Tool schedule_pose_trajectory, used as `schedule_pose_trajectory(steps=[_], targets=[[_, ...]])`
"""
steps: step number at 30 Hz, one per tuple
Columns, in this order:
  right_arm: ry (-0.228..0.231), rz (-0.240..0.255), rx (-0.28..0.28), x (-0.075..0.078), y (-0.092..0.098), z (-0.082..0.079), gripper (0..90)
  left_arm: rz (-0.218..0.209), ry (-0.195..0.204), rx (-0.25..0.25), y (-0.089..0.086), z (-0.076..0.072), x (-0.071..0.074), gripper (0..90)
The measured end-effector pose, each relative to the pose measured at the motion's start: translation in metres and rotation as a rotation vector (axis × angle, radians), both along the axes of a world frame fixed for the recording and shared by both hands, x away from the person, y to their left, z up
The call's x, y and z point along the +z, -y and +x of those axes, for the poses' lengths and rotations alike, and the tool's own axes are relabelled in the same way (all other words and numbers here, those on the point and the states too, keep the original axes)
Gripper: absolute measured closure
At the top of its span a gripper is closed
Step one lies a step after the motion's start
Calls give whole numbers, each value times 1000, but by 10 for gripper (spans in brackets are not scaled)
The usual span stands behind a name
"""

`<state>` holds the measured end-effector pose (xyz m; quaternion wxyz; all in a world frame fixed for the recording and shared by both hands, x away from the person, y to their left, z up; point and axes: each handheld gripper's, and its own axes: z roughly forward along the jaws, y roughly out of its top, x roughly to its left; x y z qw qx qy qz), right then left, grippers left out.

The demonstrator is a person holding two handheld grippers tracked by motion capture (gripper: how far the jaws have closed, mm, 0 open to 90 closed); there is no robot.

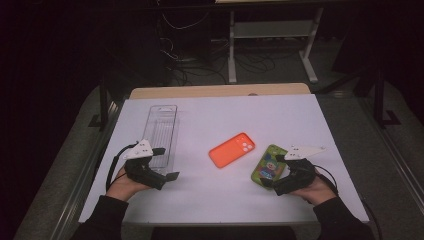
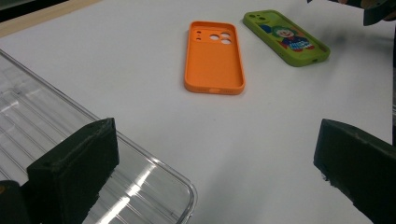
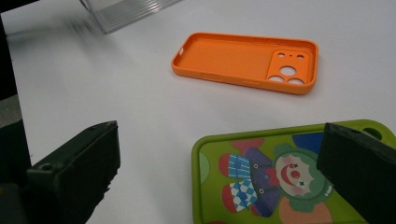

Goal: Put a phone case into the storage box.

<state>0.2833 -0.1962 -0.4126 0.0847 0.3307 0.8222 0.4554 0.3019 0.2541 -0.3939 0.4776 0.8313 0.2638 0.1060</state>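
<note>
A: Resting low on the white tabletop (image 1: 210, 200), both hands come in from the near edge, each holding a gripper. The left gripper (image 1: 167, 165) sits at the near end of the clear plastic tray (image 1: 162, 131), its fingers (image 2: 74, 168) spread wide with nothing between them.

B: And the right one?

A: The right gripper (image 1: 274, 172) lies at the near end of the green phone case (image 1: 267, 162), its body angled in toward the middle of the tabletop. Its fingers (image 3: 77, 172) are wide apart too, holding nothing.

B: What do the close views add?

A: The right gripper view shows the green case's picture clearly: a clown with a red nose and a blue checked patch. The case lies picture-side up, partly between the fingers; whether they touch it I cannot tell. The left gripper view shows the tray's ribbed floor and rounded corner, with one finger over the tray's rim.

B: And the orange phone case (image 1: 232, 149)?

A: It lies hollow side up, near the middle of the tabletop, just beside the green case and apart from it. From above you see it lies between the tray and the green case.
</note>
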Motion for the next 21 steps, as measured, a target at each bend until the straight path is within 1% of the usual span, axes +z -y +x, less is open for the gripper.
schedule_pose_trajectory(steps=[9,11,14,15,16,18,21], targets=[[3,-12,-8,1,-1,0,0,0,-3,0,0,0,0,0],[1,-18,-11,2,-1,2,0,4,-5,-1,0,0,1,0],[-8,-12,-18,4,-2,3,0,-1,-1,-2,1,1,0,0],[-3,-14,-22,6,-2,5,0,-4,-4,0,1,1,1,0],[-4,-18,-26,7,-3,6,0,-9,2,-1,1,1,1,0],[-1,-23,-30,7,-4,10,0,-9,-6,2,1,0,1,0],[-6,-28,-32,9,-6,12,0,-8,-3,-2,1,0,1,0]])
